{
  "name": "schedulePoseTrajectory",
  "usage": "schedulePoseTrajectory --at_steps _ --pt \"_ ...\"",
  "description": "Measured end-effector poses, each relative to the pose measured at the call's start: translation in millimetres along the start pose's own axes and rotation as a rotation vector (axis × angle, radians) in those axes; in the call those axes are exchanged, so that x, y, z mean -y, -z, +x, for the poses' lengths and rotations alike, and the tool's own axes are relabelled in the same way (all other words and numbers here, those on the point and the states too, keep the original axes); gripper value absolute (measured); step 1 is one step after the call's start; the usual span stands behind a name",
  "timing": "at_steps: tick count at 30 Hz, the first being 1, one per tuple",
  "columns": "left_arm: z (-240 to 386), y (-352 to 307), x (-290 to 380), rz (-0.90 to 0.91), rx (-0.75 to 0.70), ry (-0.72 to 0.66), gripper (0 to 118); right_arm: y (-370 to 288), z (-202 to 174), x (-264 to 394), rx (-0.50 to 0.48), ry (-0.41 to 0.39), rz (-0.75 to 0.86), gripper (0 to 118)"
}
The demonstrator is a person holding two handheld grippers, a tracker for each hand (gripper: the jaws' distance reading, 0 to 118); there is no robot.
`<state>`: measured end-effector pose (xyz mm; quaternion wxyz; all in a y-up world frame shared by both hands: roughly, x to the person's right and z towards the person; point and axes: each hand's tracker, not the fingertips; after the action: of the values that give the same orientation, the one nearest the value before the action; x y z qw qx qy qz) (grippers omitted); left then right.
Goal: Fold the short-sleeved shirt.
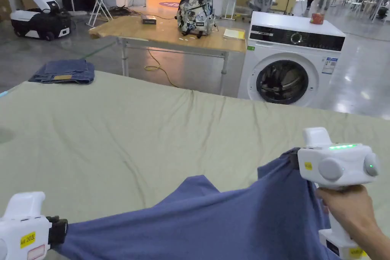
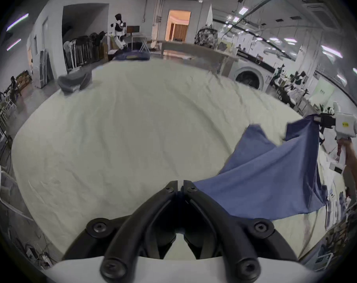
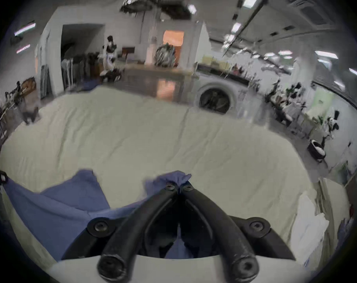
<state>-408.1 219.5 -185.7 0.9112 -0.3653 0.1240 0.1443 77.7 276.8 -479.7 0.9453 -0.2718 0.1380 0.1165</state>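
A blue short-sleeved shirt (image 1: 228, 222) hangs stretched between my two grippers above the near edge of a pale green sheet-covered table (image 1: 152, 131). My left gripper (image 1: 63, 230) sits at the bottom left, shut on one corner of the shirt (image 2: 265, 175). My right gripper (image 1: 293, 158), held by a hand at the right, is shut on another bunched edge of the shirt (image 3: 61, 205). In the left gripper view its jaws (image 2: 180, 185) are closed on blue cloth; in the right gripper view the jaws (image 3: 178, 187) pinch a blue tuft. A sleeve flap (image 1: 198, 186) droops onto the sheet.
Folded denim (image 1: 63, 72) lies at the table's far left corner. Beyond stand a wooden table (image 1: 167, 34) with a backpack (image 1: 195, 7), a washing machine (image 1: 291, 61), and a white robot (image 1: 36, 9). People walk at the far right.
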Motion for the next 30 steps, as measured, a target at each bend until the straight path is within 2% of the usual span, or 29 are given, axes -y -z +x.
schedulePoseTrajectory --at_steps 1,5,15,21,30 --pt "4 -4 -8 0.009 0.006 0.013 0 -15 7 -7 -0.006 0.013 0.039 0" --pt "31 -24 -58 0.114 0.049 0.068 0 -75 37 -43 0.077 -0.023 0.128 0" --pt "119 -87 -223 0.354 0.1 0.194 0 -181 110 -126 0.277 0.046 0.328 0" --pt "159 -109 -315 0.447 0.097 0.217 0 -207 138 -181 0.343 0.123 0.391 0" --pt "187 -115 -407 0.541 0.074 0.216 0 -200 153 -255 0.389 0.152 0.463 0"
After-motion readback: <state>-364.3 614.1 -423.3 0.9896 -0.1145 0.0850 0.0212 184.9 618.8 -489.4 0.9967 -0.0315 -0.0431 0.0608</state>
